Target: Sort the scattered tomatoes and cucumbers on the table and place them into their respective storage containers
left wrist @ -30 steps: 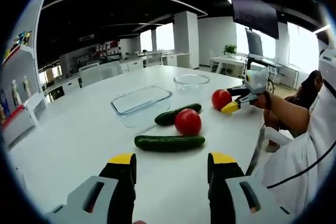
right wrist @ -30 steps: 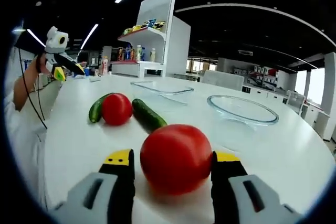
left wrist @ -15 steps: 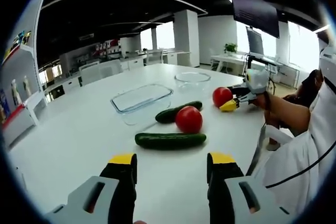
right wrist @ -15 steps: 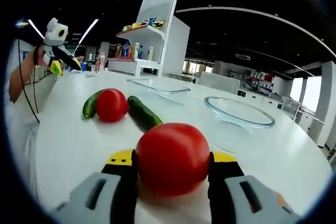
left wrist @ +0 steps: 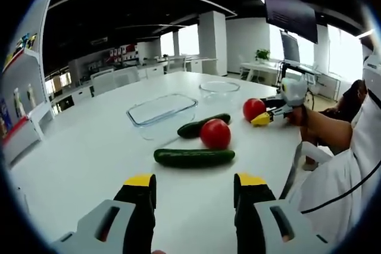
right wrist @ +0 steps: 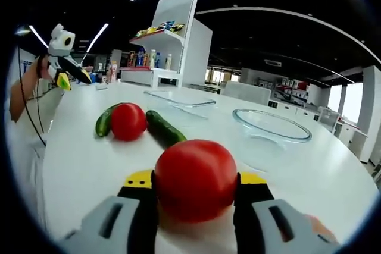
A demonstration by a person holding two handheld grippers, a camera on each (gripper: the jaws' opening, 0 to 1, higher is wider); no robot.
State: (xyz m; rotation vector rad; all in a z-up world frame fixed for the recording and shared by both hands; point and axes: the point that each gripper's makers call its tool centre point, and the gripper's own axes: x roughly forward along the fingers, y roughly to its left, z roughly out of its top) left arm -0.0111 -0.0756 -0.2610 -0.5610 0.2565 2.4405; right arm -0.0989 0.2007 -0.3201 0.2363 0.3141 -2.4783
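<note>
The right hand-held gripper (right wrist: pixel 195 185) clenched a tomato (right wrist: pixel 195 178) between its jaws, the bowl (right wrist: pixel 271 127) ahead; a loosened squeeze could drop it rolling across the table (right wrist: pixel 333 176).

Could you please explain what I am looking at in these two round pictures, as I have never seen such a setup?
There is no robot here. A person holds a two-jaw gripper in each hand, and a fisheye camera rides on each one, looking forward along its jaws.

The left gripper view looks out over the left gripper, whose jaws stand open and hold nothing. On the white table ahead lie two cucumbers with a tomato between them. Beyond are a rectangular glass dish and a round glass bowl. At the right, the person's other hand holds the right gripper with a second tomato.

The right gripper view is the same scene from that gripper: its jaws are closed on that tomato, with the bowl ahead.
</note>
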